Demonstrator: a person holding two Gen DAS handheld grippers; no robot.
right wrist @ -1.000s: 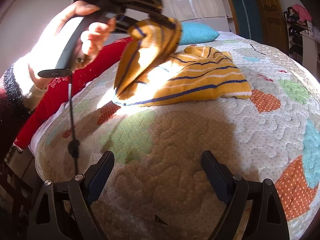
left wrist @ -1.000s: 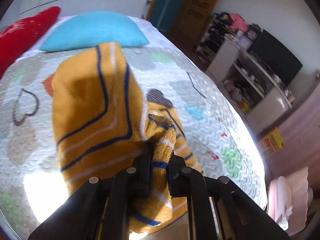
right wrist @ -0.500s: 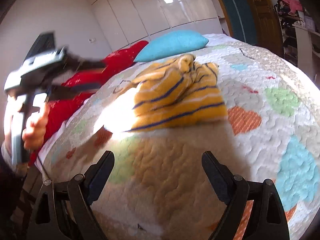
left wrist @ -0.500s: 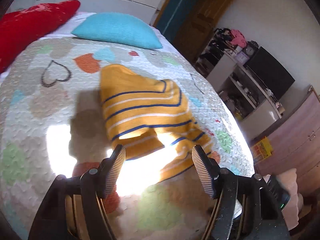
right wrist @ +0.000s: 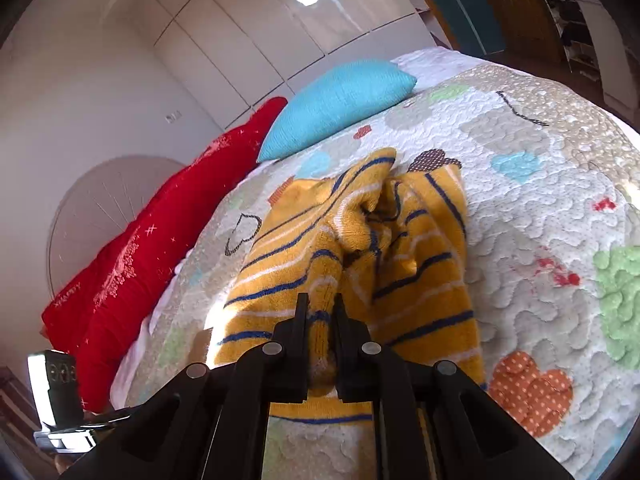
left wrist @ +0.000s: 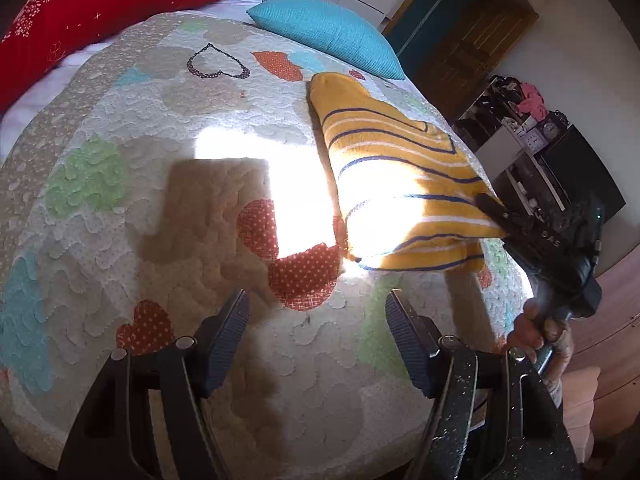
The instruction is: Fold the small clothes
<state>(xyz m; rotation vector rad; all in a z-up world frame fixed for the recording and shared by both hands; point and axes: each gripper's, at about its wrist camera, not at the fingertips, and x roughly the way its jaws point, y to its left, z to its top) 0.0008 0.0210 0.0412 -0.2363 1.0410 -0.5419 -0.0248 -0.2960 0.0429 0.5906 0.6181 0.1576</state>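
Item: yellow striped garment (left wrist: 394, 172), knit, mustard with navy and white stripes. Lies partly folded on the quilted bedspread (left wrist: 132, 216), toward the right side of the bed as the left wrist view shows it, its far end close to the turquoise pillow (left wrist: 326, 28). A patch of strong sunlight falls across its near edge and the quilt beside it.

Right hand-held gripper (right wrist: 320, 312): jaws drawn narrow, pinching a raised fold of the garment (right wrist: 360, 248) at its near edge. Cloth bunches up between the fingers and runs away from them toward the pillows. In the left wrist view the same tool (left wrist: 544, 240) reaches in from the right, its tip against the garment's right corner, and the person's hand (left wrist: 540, 332) grips the handle below.

Left hand-held gripper (left wrist: 316, 320): jaws spread wide, nothing between them. It hangs over bare quilt, with the garment ahead and to its right, apart from the fingertips (left wrist: 230, 320). An orange dotted heart patch (left wrist: 304, 276) lies between the fingers and the garment's near edge.

Other contents: red pillow (left wrist: 100, 8) at the head of the bed, beside the turquoise one; white wardrobe doors (right wrist: 248, 28) behind; dark shelving unit (left wrist: 532, 136) with clutter at right.
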